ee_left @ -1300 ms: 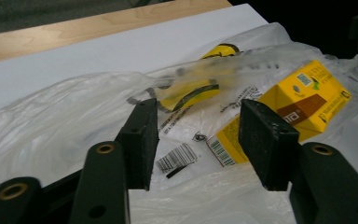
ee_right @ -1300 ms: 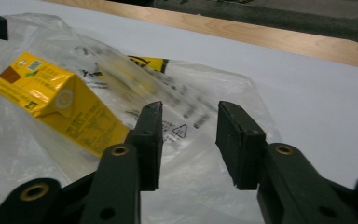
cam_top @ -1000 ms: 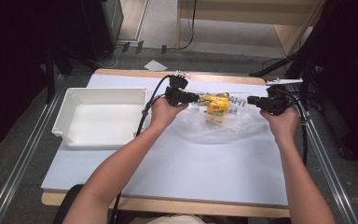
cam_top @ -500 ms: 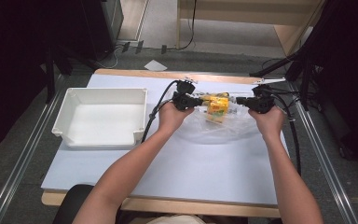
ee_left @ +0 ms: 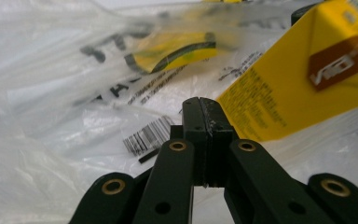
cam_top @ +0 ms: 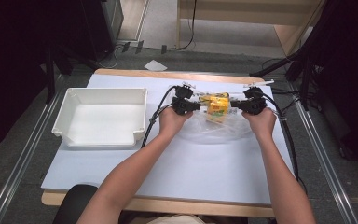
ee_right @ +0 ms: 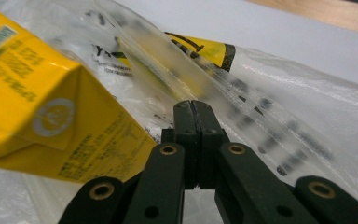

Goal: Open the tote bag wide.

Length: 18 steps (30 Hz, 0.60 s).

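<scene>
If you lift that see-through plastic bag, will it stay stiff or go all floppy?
Probably floppy: the plastic bag is thin and crinkled, lying in loose folds. It likely sags under the yellow carton. Its glossy film may be slippery.

Left gripper (cam_top: 196, 105): held in left hand (cam_top: 171, 120), jaws pressed together, pointing right. Right gripper (cam_top: 233, 103): held in right hand (cam_top: 260, 122), jaws pressed together, pointing left. Both forearms bare, reaching forward from bottom edge, grippers facing each other.
</scene>
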Each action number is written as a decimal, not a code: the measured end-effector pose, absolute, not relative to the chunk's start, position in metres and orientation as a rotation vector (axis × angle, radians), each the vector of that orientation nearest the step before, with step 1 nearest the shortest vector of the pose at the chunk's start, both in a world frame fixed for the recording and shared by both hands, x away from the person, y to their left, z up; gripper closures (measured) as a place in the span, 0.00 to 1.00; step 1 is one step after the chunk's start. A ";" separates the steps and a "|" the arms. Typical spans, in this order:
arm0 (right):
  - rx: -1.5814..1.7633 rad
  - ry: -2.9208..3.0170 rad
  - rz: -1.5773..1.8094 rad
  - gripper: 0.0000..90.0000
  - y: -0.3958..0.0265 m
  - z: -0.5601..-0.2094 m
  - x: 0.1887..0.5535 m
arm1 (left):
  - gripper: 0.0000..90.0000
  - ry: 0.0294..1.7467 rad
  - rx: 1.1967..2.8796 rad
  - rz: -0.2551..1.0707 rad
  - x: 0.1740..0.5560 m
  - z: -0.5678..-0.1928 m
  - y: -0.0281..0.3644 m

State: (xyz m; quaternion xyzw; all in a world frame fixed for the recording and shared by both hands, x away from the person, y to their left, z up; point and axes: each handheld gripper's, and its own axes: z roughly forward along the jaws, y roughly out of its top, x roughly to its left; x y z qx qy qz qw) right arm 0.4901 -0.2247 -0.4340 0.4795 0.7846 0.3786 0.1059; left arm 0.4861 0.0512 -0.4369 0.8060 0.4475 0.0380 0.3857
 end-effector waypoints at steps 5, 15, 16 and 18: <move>1.441 2.336 1.083 1.00 -0.221 -0.446 0.497 | 1.00 1.157 2.067 0.067 0.481 -0.453 0.052; 1.458 2.346 1.045 1.00 -0.214 -0.458 0.504 | 1.00 1.115 2.091 0.050 0.469 -0.459 0.042; 1.457 2.348 1.050 1.00 -0.214 -0.459 0.505 | 1.00 1.105 2.093 0.045 0.466 -0.460 0.041; 1.476 2.339 1.058 1.00 -0.214 -0.460 0.506 | 1.00 1.098 2.091 0.036 0.462 -0.462 0.040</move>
